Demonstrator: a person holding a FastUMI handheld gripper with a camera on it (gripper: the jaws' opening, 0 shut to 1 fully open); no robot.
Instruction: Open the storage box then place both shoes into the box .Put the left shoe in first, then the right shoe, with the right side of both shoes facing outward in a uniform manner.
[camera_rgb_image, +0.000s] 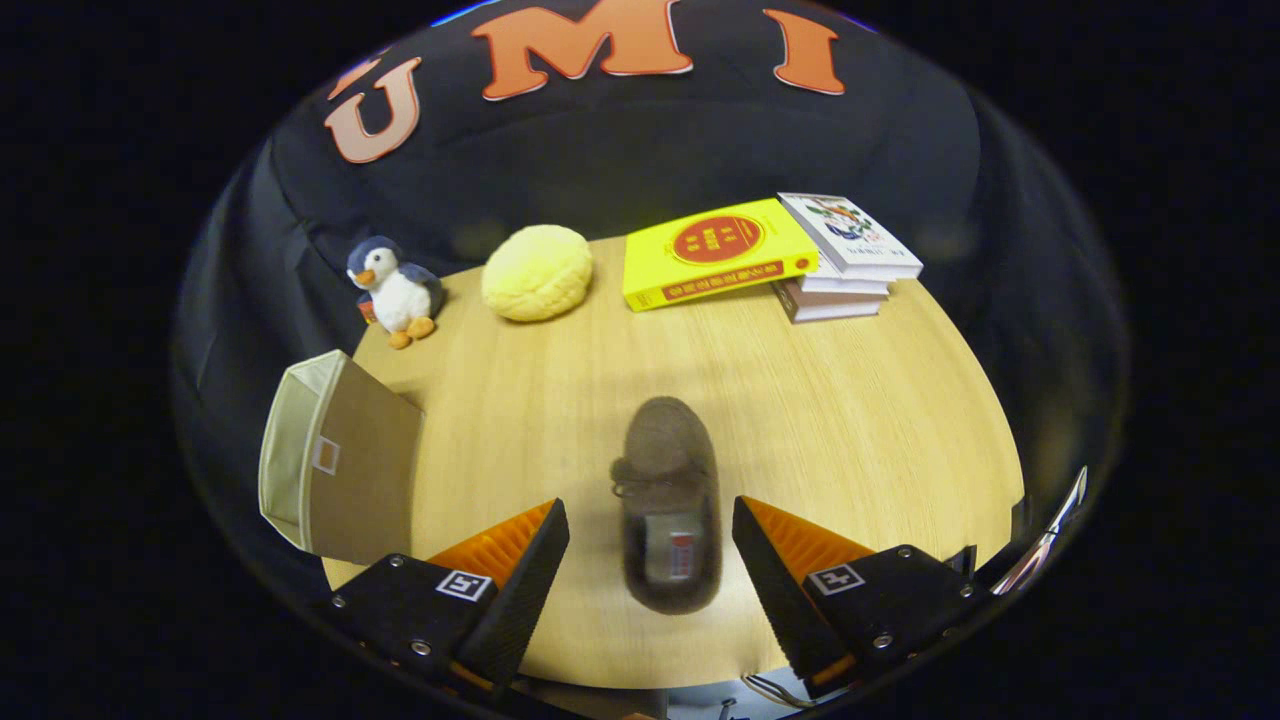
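Observation:
A brown shoe (668, 500) lies on the wooden table (860, 420), toe pointing away from me, its heel end between my two fingers. My gripper (650, 525) hovers above it, open, with a clear gap on each side of the shoe. To the left of the left finger stands the beige fabric storage box (335, 455), at the table's left edge; its opening shows on the left side.
At the back of the table sit a plush penguin (395, 288), a yellow round cushion (537, 272), a yellow book (712, 252) and a stack of white books (845, 260). A metal object (1045, 540) shows past the right finger.

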